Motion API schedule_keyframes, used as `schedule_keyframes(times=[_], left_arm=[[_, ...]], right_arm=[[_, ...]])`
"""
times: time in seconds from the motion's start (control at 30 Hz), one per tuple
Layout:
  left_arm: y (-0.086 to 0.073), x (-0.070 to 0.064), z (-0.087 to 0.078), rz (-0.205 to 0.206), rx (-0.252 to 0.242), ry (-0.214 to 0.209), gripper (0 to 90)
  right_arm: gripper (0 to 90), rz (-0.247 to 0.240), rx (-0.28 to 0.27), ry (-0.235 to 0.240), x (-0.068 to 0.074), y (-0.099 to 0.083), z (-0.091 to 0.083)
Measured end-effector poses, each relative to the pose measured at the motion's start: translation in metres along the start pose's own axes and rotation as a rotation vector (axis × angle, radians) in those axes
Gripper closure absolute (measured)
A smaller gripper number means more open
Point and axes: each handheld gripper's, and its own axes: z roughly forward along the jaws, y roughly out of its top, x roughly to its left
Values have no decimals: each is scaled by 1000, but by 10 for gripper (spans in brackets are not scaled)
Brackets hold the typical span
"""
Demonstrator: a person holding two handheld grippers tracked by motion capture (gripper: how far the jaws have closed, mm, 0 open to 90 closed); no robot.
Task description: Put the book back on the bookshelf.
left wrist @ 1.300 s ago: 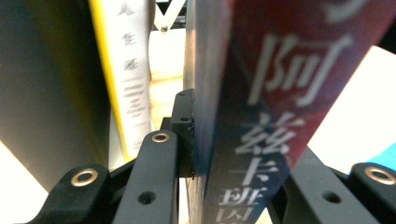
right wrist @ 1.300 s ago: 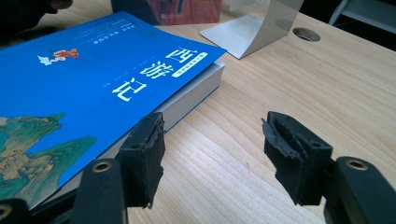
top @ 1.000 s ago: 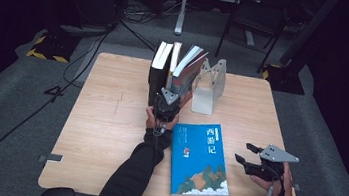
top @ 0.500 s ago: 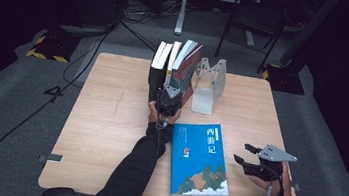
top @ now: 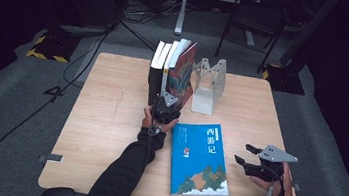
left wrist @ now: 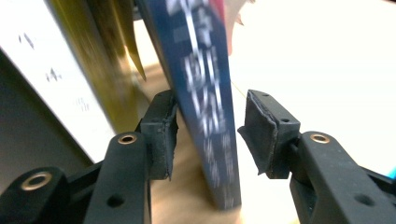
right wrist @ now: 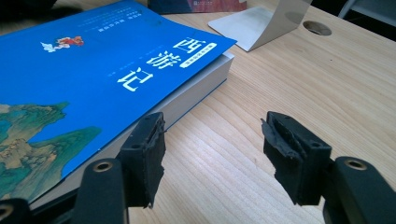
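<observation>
Several books (top: 161,68) stand upright at the table's far middle. The rightmost one, with a dark blue spine (left wrist: 205,93) and a red and blue cover (top: 184,71), leans right toward a metal bookend (top: 208,84). My left gripper (top: 166,96) is at the foot of that book, open, its jaws astride the spine (left wrist: 210,121); the left pad (left wrist: 163,126) touches it and the right pad stands off. A blue book (top: 200,159) lies flat at the front. My right gripper (top: 244,153) hovers open to its right, by the book's corner (right wrist: 212,135).
The wooden table (top: 99,119) has bare wood on its left half. The bookend's flat foot (right wrist: 247,25) lies beyond the blue book (right wrist: 93,70). Cables and chair legs sit on the dark floor behind the table.
My left gripper has moved a little farther onto the leaning book's spine, and that book has shifted slightly. The right gripper has barely moved.
</observation>
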Motion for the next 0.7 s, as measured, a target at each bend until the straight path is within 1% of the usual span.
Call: schedule_keyframes(times=[0.07,0.13,0.2,0.27,0.33,0.37,0.4,0.43,0.47,0.53,0.6,0.7], left_arm=[[-5,1,-4,38,14,-15,601],[-10,2,-5,43,29,-30,632],[-10,4,-5,37,36,-43,643],[-10,5,-4,32,38,-46,649],[-8,2,2,41,45,-25,649],[-7,0,5,34,45,-15,650],[-7,0,5,34,45,-15,650],[-5,-2,11,29,48,-8,649],[-5,-2,11,29,48,-8,648],[-1,-6,18,27,51,5,647],[3,-8,25,34,49,10,641],[8,-10,36,44,59,19,633]], right_arm=[[387,0,4,-3,1,0,0],[387,0,5,0,1,0,0],[387,2,9,-1,1,-1,1],[387,-1,13,2,1,-1,2],[387,-1,11,6,2,0,3],[387,-3,11,5,2,0,3],[387,-3,11,5,2,0,3],[387,-1,10,6,2,0,3],[387,-1,10,6,2,0,3],[387,-2,10,4,1,-1,3],[387,-3,9,6,1,-1,3],[387,-1,10,7,1,-1,4]])
